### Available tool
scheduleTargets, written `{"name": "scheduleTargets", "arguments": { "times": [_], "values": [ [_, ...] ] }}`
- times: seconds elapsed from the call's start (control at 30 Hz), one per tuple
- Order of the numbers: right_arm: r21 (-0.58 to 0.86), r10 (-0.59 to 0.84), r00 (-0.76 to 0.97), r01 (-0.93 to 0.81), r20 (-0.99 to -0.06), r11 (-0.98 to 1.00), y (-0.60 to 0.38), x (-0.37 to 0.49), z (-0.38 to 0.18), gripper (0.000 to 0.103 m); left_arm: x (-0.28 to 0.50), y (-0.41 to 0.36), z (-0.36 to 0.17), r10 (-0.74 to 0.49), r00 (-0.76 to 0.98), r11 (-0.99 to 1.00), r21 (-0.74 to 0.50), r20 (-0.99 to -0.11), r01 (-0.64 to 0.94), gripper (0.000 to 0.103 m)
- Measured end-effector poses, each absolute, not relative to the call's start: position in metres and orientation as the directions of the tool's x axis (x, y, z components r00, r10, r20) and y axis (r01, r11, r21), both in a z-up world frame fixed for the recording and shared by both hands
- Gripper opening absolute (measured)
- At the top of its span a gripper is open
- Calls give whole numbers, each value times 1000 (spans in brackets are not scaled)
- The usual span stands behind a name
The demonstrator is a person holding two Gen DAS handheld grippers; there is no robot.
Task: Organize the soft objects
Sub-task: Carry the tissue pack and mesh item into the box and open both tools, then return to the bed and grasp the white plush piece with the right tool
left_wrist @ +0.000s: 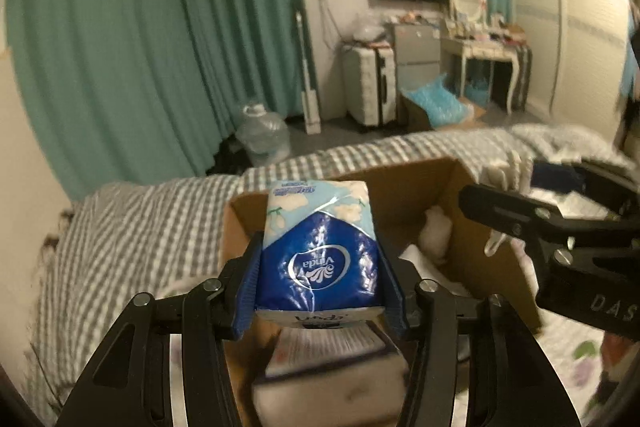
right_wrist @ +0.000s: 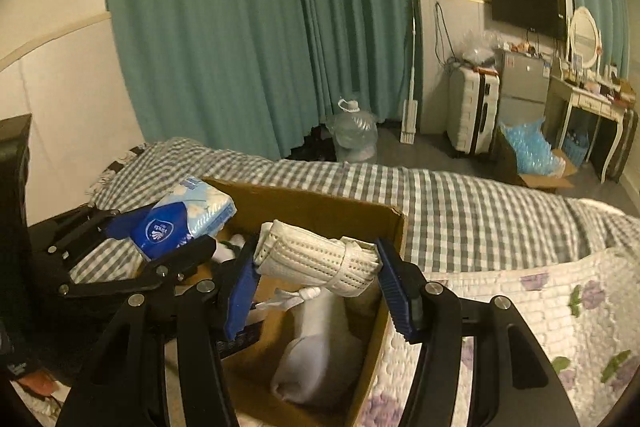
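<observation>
My left gripper [left_wrist: 320, 281] is shut on a blue and white Vinda tissue pack [left_wrist: 318, 251] and holds it above the open cardboard box [left_wrist: 404, 183] on the bed. The pack also shows in the right wrist view [right_wrist: 184, 217]. My right gripper [right_wrist: 318, 281] is shut on a rolled white perforated cloth [right_wrist: 316, 257] over the same box [right_wrist: 320, 205]. Inside the box lie white socks [right_wrist: 316, 343] and another tissue pack [left_wrist: 328, 351].
The box sits on a bed with a grey checked sheet [right_wrist: 460, 211] and a floral quilt [right_wrist: 520, 327]. Teal curtains [right_wrist: 260, 27], a water jug [right_wrist: 354, 135], a suitcase [right_wrist: 474, 111] and a dressing table [right_wrist: 592, 99] stand beyond the bed.
</observation>
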State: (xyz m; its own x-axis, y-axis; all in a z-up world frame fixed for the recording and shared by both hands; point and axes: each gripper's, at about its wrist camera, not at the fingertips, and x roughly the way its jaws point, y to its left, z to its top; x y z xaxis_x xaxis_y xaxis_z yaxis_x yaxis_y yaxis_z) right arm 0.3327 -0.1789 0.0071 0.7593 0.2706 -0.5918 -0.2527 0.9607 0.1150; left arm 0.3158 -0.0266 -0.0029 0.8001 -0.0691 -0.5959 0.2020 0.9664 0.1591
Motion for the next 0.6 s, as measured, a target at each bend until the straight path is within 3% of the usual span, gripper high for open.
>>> {"name": "scheduleTargets", "arguments": {
  "times": [0.07, 0.1, 0.17, 0.4, 0.6],
  "values": [
    [120, 267, 752, -245, -602, 962, -180, 341, -5, 64, 317, -34, -10, -63, 810, 956, 197, -584, 217, 53],
    [123, 268, 751, -244, -603, 962, -182, 343, -9, 77, 319, -36, -15, -67, 809, 951, 208, -584, 229, 54],
    [136, 264, 769, -228, -582, 964, -187, 341, -12, 93, 322, -36, -19, -68, 803, 947, 216, -592, 239, 65],
    [124, 224, 800, -187, -557, 974, -196, 312, 16, 93, 301, -23, 2, -45, 818, 959, 204, -574, 196, 67],
    [50, 184, 838, -185, -514, 981, -189, 250, 81, 95, 242, -5, 71, -56, 883, 965, 202, -466, 168, 67]
  ]
}}
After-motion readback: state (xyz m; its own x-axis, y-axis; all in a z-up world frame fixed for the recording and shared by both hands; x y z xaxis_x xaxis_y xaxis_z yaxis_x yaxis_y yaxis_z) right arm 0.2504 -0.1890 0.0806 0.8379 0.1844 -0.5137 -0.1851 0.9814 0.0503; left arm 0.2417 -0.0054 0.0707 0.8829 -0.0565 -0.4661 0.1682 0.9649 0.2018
